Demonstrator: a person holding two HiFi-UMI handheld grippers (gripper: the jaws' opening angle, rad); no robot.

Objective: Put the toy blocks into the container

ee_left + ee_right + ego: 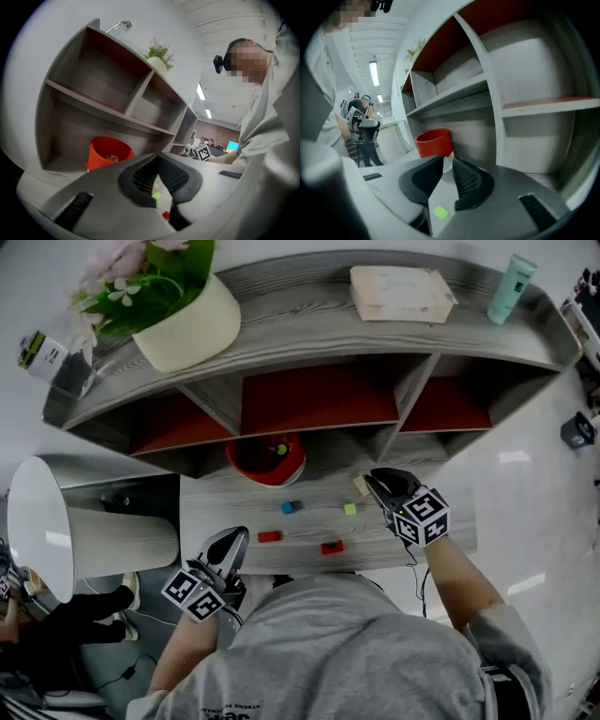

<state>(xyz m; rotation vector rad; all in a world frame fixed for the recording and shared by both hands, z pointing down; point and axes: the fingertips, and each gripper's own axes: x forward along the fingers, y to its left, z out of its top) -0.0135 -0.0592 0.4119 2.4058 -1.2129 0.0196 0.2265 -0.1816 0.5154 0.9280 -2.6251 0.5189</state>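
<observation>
Red container [265,463] is set on the desk [225,507], under the shelf unit [309,296]. A small piece is seen inside it.

Five blocks are scattered on the desk outside it:
- blue block [291,507]: nearest, just in front of the container.
- green block [350,509]: same depth, further right of the container.
- red block [269,536]: straight in front of the container, further out.
- second red block [331,547]: furthest out, front-right of the container.
- beige block [361,486]: right of the container, near its front edge.

Right gripper [372,481] is held right of the container. Its jaws are slightly parted and the beige block is seen in the gap at the tips. Contact cannot be told.

Left gripper [239,536] is held front-left of the container, at the desk edge. Its jaws are closed at the tips and nothing is gripped.
</observation>
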